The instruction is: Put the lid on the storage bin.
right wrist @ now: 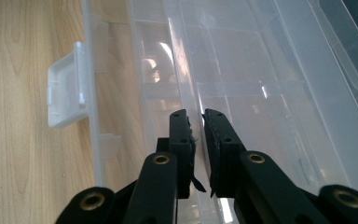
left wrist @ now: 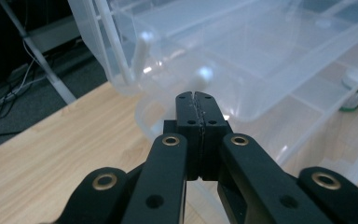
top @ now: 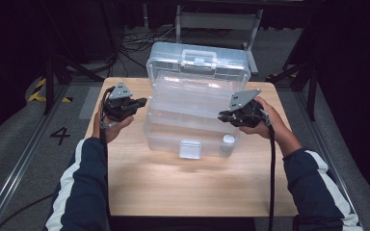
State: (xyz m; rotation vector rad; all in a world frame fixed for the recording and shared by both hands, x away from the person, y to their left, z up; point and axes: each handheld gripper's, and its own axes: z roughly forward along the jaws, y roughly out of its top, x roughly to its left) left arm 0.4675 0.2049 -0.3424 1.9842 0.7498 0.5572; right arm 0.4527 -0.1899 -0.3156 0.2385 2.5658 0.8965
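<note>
Here, a light wooden table (top: 183,183) stands on a grey carpeted floor (top: 14,130) in a dark, black-curtained room, with cables (top: 135,41) trailing across the floor behind it, yellow-and-black hazard tape (top: 41,91) at the left and a number 4 (top: 60,135) marked on the floor beside a metal rail (top: 14,168). A pale frame (top: 217,21) stands beyond the table's far edge. On the far half of the table sits a clear plastic organiser box (top: 192,96), opened, its handled lid standing up at the back and a divided tray raised above the base; a white latch (top: 190,149) hangs at the front wall, and a small white-capped bottle (top: 228,142) stands in the base's front right compartment. The left gripper (top: 142,102) is held just beside the box's left end, apart from it as far as can be seen, and in the left gripper view its jaws are pressed together on nothing, pointing at the clear wall. The right gripper (top: 221,116) reaches in at the box's right end; in the right gripper view its jaws stand slightly apart with the thin edge of a clear tray wall between them, though whether they touch it cannot be told. The person's dark sleeves with white stripes rest over the near table edge.
</note>
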